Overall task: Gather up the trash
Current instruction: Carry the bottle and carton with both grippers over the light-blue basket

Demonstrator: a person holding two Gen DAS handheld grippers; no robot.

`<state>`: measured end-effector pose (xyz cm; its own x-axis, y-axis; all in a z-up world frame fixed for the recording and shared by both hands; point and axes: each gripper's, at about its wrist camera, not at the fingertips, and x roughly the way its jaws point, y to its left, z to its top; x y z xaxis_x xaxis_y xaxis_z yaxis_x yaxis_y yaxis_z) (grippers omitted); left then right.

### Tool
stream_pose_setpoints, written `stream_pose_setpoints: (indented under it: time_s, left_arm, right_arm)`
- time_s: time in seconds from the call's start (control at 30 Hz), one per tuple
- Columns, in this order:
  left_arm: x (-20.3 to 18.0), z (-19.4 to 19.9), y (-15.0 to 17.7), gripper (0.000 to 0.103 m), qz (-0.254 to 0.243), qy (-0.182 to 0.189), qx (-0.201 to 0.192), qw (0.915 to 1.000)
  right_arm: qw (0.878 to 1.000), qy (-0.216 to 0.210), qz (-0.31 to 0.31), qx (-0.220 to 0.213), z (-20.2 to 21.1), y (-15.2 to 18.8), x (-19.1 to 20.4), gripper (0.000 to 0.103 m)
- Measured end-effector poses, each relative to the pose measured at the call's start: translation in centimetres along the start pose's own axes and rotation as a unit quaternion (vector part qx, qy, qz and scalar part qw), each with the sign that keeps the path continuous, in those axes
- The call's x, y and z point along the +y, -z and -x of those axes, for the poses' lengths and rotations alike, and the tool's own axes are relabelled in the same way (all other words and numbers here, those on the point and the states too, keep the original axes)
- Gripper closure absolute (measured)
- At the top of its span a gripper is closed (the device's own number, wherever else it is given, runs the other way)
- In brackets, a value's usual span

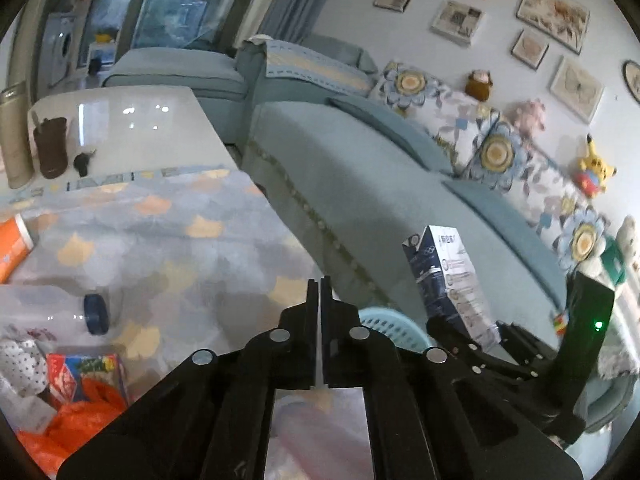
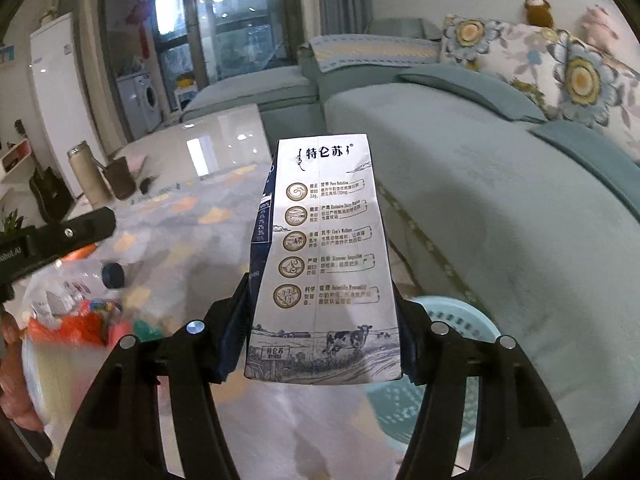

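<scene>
My right gripper (image 2: 324,312) is shut on a white and blue milk carton (image 2: 320,248), held upright above the gap between table and sofa. The carton also shows in the left wrist view (image 1: 444,276), with the right gripper (image 1: 480,336) below it. A light blue perforated trash basket (image 2: 452,344) stands on the floor just below and right of the carton; its rim shows in the left wrist view (image 1: 388,328). My left gripper (image 1: 319,292) is shut and empty over the table's right edge. More trash lies on the table at the left: an orange plastic bag (image 1: 72,416), a colourful wrapper (image 1: 84,368), a clear bottle with a blue cap (image 1: 96,314).
The table (image 1: 168,232) has a patterned cloth. A tall thermos (image 1: 14,136), a brown cup (image 1: 50,148) and a small dark object (image 1: 82,162) stand at its far end. A teal sofa (image 1: 380,184) with cushions and plush toys runs along the right.
</scene>
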<state>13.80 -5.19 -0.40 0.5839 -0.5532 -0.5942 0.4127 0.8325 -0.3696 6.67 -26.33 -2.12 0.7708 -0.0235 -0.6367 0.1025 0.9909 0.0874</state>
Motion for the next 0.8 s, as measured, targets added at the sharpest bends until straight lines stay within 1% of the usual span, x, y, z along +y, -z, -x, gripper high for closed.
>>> stream_pose_setpoints:
  time_s: [0.07,0.13,0.17,0.2,0.23,0.3,0.33,0.4,0.47,0.5,0.6,0.63,0.67,0.73,0.8]
  left_arm:
    - [0.2,-0.7,0.7,0.088,-0.007,-0.017,0.023,0.9996]
    - [0.4,0.1,1.9,0.077,-0.008,-0.021,0.039,0.999]
    - [0.8,0.5,2.8,0.064,-0.005,-0.027,0.061,0.9978]
    - [0.6,1.0,3.8,0.056,-0.007,-0.035,0.073,0.9967]
    - [0.6,1.4,4.8,0.054,-0.01,-0.041,0.085,0.9955]
    - [0.1,1.8,7.2,0.047,-0.003,-0.023,0.13,0.9913]
    - [-0.4,1.9,8.1,0.046,-0.005,-0.01,0.145,0.9893]
    - [-2.0,1.4,9.5,0.035,-0.011,-0.007,0.172,0.9849]
    - [-3.4,0.4,10.5,0.034,-0.012,0.008,0.191,0.9815]
    - [-4.1,-0.4,10.9,0.033,-0.011,0.008,0.202,0.9794]
    - [-4.9,-2.4,12.6,0.034,-0.005,-0.019,0.222,0.9749]
    - [-5.0,-2.9,13.0,0.036,0.0,-0.029,0.229,0.9729]
    - [-5.1,-3.2,13.3,0.038,0.002,-0.037,0.234,0.9715]
    - [-5.1,-3.8,13.9,0.044,0.002,-0.066,0.237,0.9694]
    - [-5.0,-4.4,14.3,0.049,0.011,-0.079,0.241,0.9673]
  right_arm:
    - [1.0,-0.004,-0.001,0.01,0.0,1.1,-0.7,0.045]
    - [1.0,-0.01,-0.007,0.019,0.2,2.3,-1.1,0.045]
    - [0.999,-0.016,-0.013,0.025,0.2,3.0,-1.4,0.045]
    - [0.999,-0.019,-0.02,0.029,0.3,3.8,-1.7,0.045]
    - [0.999,-0.021,-0.025,0.031,0.4,4.5,-1.6,0.045]
    - [0.998,-0.027,-0.038,0.032,0.5,5.9,-1.7,0.045]
    - [0.998,-0.026,-0.044,0.032,0.5,6.4,-1.7,0.045]
    - [0.998,-0.022,-0.059,0.032,0.8,7.1,-2.5,0.045]
    - [0.997,-0.015,-0.07,0.031,1.3,7.2,-3.4,0.045]
    - [0.997,-0.012,-0.073,0.03,1.6,7.2,-3.9,0.045]
    - [0.997,0.004,-0.08,0.023,2.9,7.3,-5.5,0.045]
    - [0.996,0.007,-0.082,0.021,3.2,7.5,-6.0,0.045]
    - [0.996,0.008,-0.084,0.02,3.4,7.5,-6.4,0.045]
    - [0.996,0.012,-0.086,0.019,3.7,7.9,-7.1,0.045]
    - [0.996,0.016,-0.088,0.02,3.8,8.3,-7.7,0.045]
